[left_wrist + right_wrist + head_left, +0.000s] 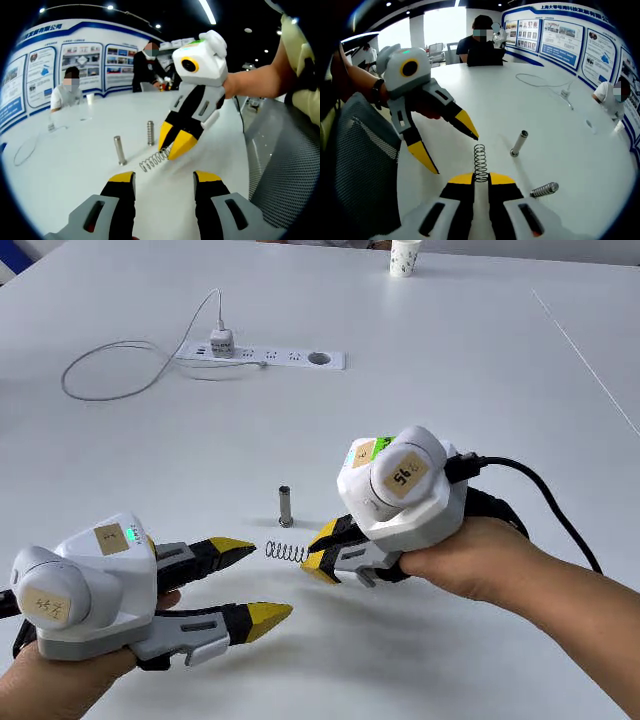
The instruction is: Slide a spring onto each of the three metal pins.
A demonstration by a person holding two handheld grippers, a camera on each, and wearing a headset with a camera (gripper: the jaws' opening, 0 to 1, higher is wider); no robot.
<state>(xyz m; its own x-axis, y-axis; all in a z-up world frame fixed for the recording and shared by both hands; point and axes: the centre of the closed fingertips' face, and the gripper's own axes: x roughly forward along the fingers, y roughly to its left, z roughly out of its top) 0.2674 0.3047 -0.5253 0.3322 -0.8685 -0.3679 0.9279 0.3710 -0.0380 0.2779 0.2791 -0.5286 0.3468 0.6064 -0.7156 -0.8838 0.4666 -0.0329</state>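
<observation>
Steel wire spring (286,551) juts sideways from the right gripper (322,550), whose jaws are pinched tight on one end, probably so the free end stays clear for threading. The left gripper (268,580) hovers just beside that end, jaws spread wide and holding nothing, likely ready to steady it. A bare pin (285,506) stands upright toward the near edge of the white table (450,360), just beyond the spring; a second pin (150,132) already wears one. A power strip (270,356) and its cable (110,365) lie toward the far left corner, a paper cup (404,257) at the far edge. Blue-and-white display boards (75,60) line the room, and people (482,47) sit at the table's far sides
</observation>
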